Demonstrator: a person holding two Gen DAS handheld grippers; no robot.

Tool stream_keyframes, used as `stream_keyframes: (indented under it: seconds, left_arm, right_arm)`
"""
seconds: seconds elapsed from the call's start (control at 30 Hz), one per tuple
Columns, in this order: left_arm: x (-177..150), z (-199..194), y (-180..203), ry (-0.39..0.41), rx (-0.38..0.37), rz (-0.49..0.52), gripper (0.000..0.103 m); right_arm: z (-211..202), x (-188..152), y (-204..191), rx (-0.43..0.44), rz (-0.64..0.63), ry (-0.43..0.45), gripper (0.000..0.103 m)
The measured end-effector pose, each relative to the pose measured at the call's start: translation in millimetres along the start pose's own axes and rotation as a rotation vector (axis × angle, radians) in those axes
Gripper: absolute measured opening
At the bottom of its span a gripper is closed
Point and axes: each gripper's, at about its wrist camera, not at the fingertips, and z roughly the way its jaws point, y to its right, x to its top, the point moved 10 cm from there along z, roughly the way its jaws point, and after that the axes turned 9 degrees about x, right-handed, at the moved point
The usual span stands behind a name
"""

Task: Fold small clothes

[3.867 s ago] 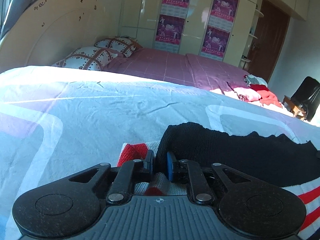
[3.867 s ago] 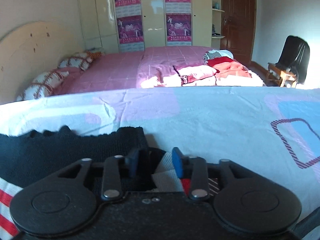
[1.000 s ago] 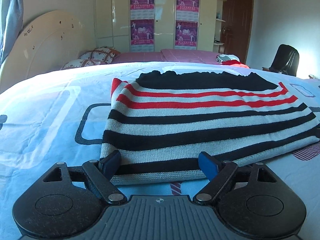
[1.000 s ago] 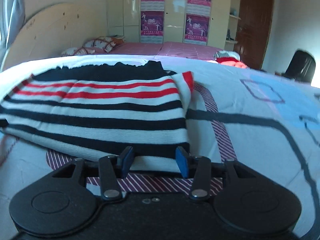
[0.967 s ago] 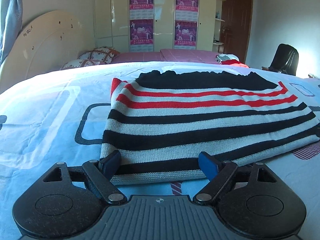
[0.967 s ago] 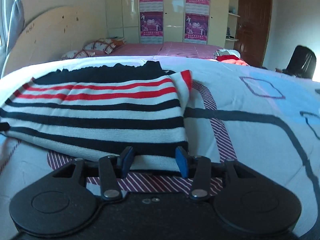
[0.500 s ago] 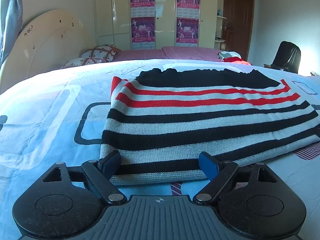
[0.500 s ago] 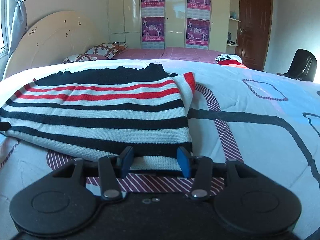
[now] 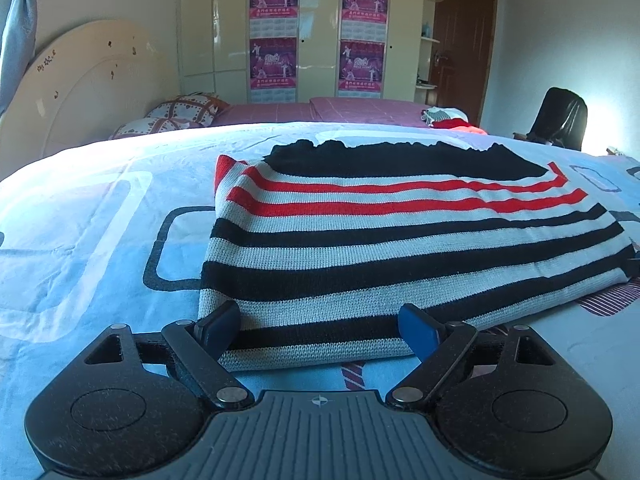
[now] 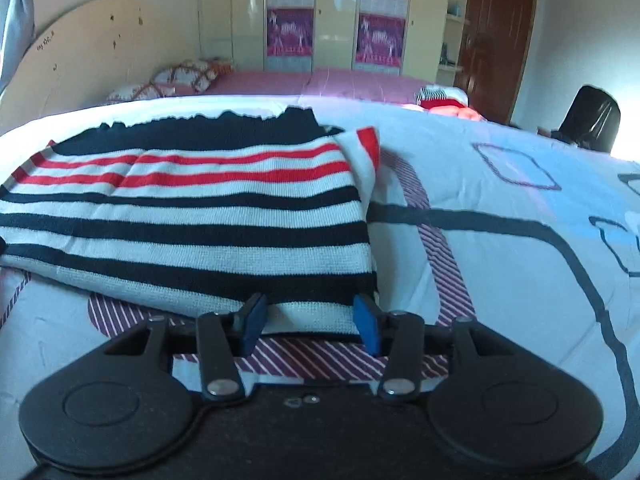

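A folded striped knit garment (image 9: 384,240), black, white and red, lies flat on the patterned bedspread (image 9: 80,232). It also shows in the right wrist view (image 10: 192,216). My left gripper (image 9: 320,330) is open wide, its jaws on either side of the garment's near left corner, holding nothing. My right gripper (image 10: 310,322) is open at the garment's near right corner, empty, with the hem between its jaws.
A second bed with a pink cover (image 9: 320,110) and pillows (image 9: 180,110) lies behind, with a small pile of clothes (image 9: 448,118) on it. A black chair (image 9: 560,122) stands at the right by a brown door (image 9: 460,44). A wardrobe (image 9: 312,32) lines the far wall.
3.9 s ago both grippers pinched the garment's edge; now both are open and drawn back to its near edge. In the last second both tilted slightly; the right jaws opened a little wider.
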Motion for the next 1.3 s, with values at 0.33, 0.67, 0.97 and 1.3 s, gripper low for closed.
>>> stream_keyframes:
  seconds: [0.33,0.67,0.97,1.3]
  left_arm:
    - [-21.8,-39.5,-28.0,-0.114,-0.281,-0.479,0.085]
    - [-22.0,1.3,-48.7,-0.053,-0.334,-0.896,0.078]
    - [-18.6,40.2,-60.5,0.056,-0.247,-1.074,0.03]
    - [-17.6,49.5,-65.8,0.013,-0.253,-1.033,0.016]
  right_arm:
    - [-45.9,16.4,-20.7,-0.001,0.109,0.105,0.044]
    - [-18.5,55.5,-96.8,0.153,0.078,0.127,0.019]
    - [42.2,87.1,-125.9,0.259,0.056,0.088,0.009]
    - [87.9,65.6,-136.0,0.289,0.006,0.004,0.007]
